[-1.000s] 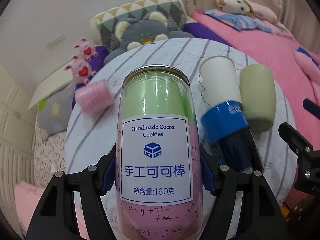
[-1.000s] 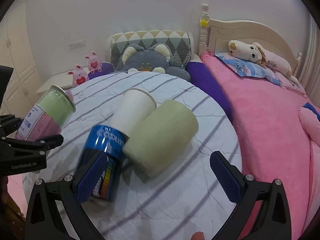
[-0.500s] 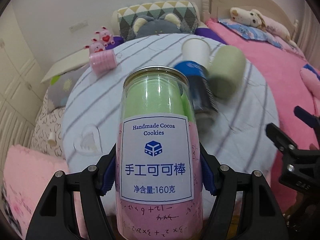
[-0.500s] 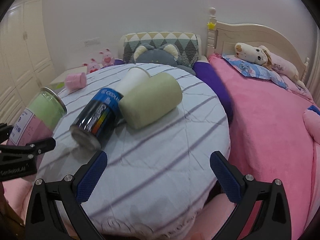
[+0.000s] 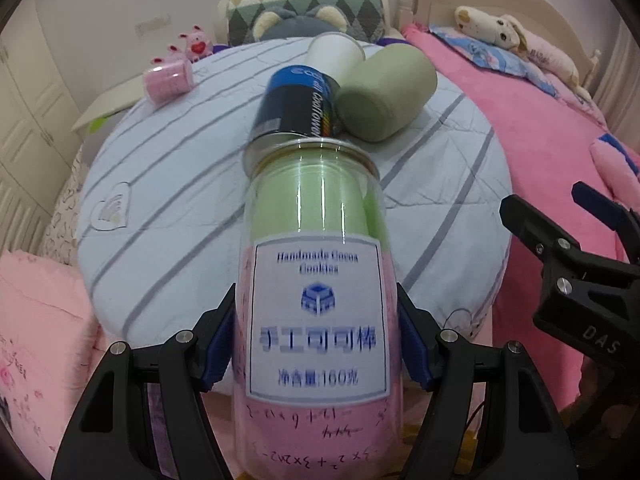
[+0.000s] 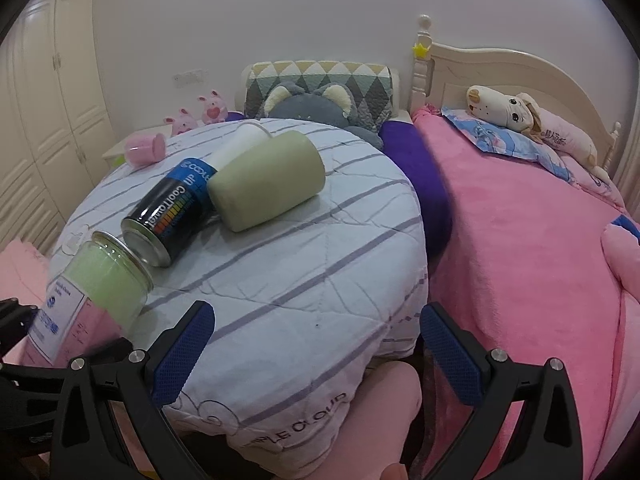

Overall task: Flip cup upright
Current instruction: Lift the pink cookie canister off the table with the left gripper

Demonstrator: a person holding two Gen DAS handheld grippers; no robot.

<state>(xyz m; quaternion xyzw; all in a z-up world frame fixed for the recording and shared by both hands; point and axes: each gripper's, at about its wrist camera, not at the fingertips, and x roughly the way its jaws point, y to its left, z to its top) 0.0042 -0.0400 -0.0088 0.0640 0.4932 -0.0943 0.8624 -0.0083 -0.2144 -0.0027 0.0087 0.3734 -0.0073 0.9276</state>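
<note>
My left gripper [image 5: 316, 344] is shut on a clear cookie jar [image 5: 316, 280] with a white label, green and pink inside. It holds the jar tilted over the near left edge of the round table; the jar also shows in the right wrist view [image 6: 96, 292]. A sage green cup [image 6: 268, 180] lies on its side mid-table, also in the left wrist view [image 5: 384, 96]. A white paper cup [image 6: 244, 140] lies behind it. My right gripper [image 6: 316, 344] is open and empty at the table's near edge.
A dark blue can [image 6: 168, 216] lies on its side touching the green cup. A pink container [image 6: 146, 148] lies at the far left. The round table [image 6: 300, 264] has a striped white cover. A pink bed [image 6: 520, 240] with plush toys is on the right.
Both grippers have pulled back from the table toward its near edge. The left gripper still holds the jar. The cups and the can now look farther away.
</note>
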